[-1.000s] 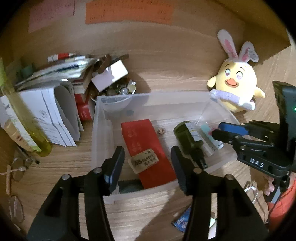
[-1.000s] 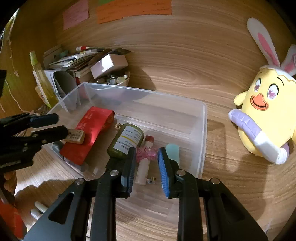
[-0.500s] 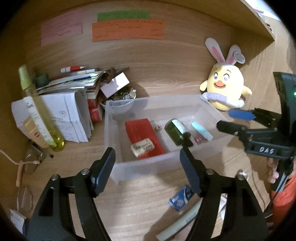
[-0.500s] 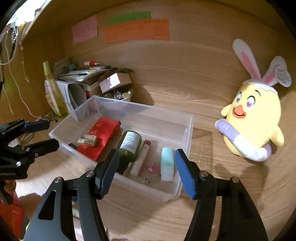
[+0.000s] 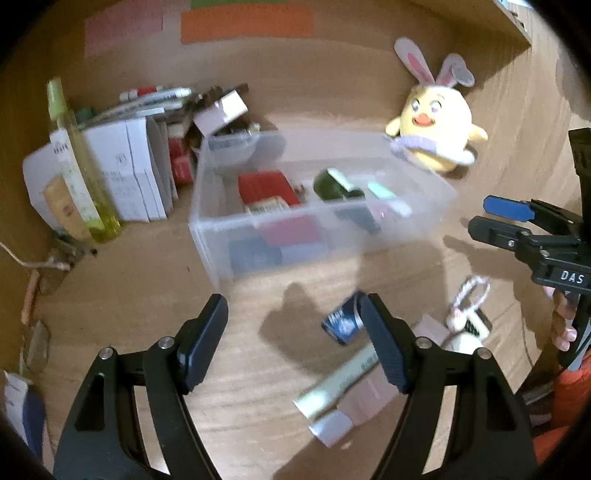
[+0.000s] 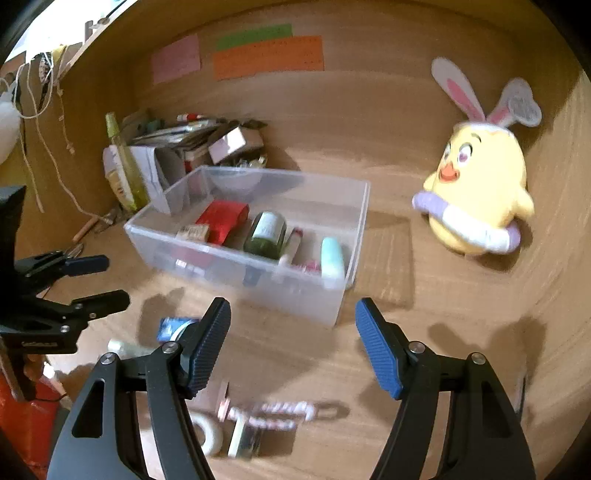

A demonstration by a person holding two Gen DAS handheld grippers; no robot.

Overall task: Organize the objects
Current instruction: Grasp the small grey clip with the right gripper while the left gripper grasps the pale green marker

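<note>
The clear bin (image 6: 258, 273) gathers our sorted items; both hand-held grippers, left (image 5: 293, 341) wide apart, right (image 6: 293, 349) opening, carry nothing.

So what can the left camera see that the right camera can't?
Only the left wrist view shows a person's fingers holding the right gripper from the side, and a long pale tube lying whole on the desk.

Only the right wrist view shows the green note in full, strings hanging at the far left, and the left gripper from the side.

Both show the clear box, the yellow bunny toy, the blue packet and the tall yellow bottle. Both grippers are empty, the right one's jaws opening.
</note>
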